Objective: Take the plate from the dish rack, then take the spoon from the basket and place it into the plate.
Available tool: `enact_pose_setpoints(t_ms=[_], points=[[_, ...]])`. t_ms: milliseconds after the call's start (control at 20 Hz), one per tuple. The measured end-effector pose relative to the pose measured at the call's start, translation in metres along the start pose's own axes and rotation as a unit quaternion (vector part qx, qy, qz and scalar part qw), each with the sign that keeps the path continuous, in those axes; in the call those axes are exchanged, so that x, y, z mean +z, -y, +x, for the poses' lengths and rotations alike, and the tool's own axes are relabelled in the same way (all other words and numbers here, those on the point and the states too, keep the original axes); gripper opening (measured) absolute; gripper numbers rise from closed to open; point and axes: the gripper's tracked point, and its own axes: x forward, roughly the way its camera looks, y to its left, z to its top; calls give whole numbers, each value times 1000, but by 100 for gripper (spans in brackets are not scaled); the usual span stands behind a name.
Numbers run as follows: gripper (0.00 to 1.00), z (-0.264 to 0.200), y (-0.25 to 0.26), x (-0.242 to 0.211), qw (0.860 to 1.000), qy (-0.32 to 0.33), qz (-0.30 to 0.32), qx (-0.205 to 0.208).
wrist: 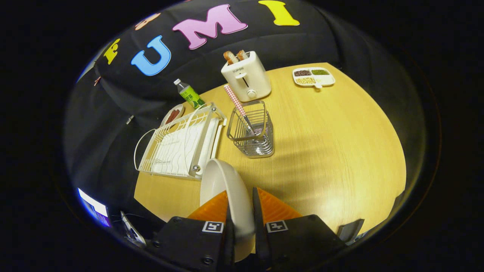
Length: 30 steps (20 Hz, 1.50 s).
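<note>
In the gripper view my gripper [242, 211] pinches the white plate [227, 189] on edge between both fingers, just beside the emptied dish rack [177, 147]. I'd lay it flat on bare table [332, 151], lowering gently, near the wire basket [254, 134] holding the spoon [237, 105].

The plate's [223, 185] near rim is hidden between the fingers [215, 207] pinching it. The spoon's [238, 107] bowl is lost behind the basket's [253, 132] wires. By the bench's [332, 151] back-left edge, the dish rack [177, 147] covers part of a small dish [173, 114], its contents too small to tell.
</note>
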Motion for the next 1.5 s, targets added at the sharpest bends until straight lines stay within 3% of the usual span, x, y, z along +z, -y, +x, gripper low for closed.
enact_pose_setpoints(t_ms=[450, 500, 750, 1150, 1500], points=[[31, 36, 30, -14, 996, -50, -65, 24], [46, 35, 30, -12, 996, -45, -75, 30], [98, 27, 34, 14, 988, 7, -149, 29], [99, 13, 0, 76, 967, 101, -228, 54], [99, 31, -27, 143, 964, 151, -209, 60]])
